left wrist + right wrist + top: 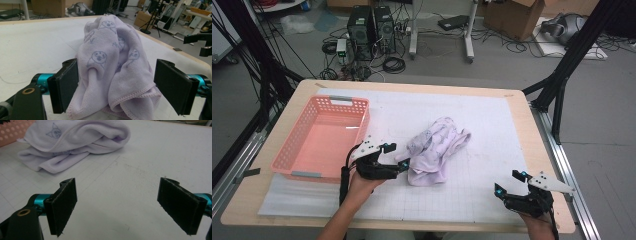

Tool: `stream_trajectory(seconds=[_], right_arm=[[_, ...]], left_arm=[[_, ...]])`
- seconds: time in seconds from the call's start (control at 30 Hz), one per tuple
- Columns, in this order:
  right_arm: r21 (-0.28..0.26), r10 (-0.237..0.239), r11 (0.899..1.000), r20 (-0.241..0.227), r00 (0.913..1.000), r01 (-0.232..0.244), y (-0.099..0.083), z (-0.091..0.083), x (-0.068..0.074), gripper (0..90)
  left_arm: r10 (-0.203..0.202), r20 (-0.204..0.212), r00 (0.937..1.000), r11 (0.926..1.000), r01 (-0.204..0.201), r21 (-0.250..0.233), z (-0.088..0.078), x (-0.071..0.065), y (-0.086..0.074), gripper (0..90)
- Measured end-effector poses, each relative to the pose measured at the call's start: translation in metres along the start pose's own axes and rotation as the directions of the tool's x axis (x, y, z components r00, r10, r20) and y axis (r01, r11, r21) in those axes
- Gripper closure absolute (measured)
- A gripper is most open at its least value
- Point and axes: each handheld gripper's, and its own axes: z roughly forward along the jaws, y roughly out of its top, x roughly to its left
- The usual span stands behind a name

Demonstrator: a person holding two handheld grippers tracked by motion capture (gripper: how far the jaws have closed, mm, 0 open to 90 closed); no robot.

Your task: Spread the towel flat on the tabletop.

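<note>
Left tool (pixel 116 87) wide around lilac towel (pixel 112 62) (crumpled), right tool (pixel 125 205) wide, low over table (pixel 150 157)

From my remote station I see a pale lilac towel (pixel 112 65) printed with grey-blue cartoon faces and edged in lilac stitching, a salmon-pink perforated basket (pixel 319 142) with grey handle strips, and a white gridded mat (pixel 492 150) on a light wood table (pixel 539 150); my left hand-held gripper (pixel 116 90) and right hand-held gripper (pixel 117 205) are black with teal accents.
</note>
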Motion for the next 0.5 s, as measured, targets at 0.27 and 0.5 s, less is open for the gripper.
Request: stream_trajectory(seconds=[0.27, 0.5], right_arm=[[0.004, 0.003, 1.0, -0.003, 1.0, -0.003, -0.0015, -0.0017, -0.0005, 14.7], [0.015, 0.022, 1.0, 0.035, 0.9991, -0.023, 0.001, 0.0051, -0.0011, 14.7]], left_arm=[[-0.002, -0.003, 1.0, 1.0, 0.002, 0.005, 0.0022, -0.0012, 0.0, 20.7], [0.016, 0.0, 0.9999, 0.999, -0.015, 0.042, 0.0055, -0.0007, -0.0023, 28.9]])
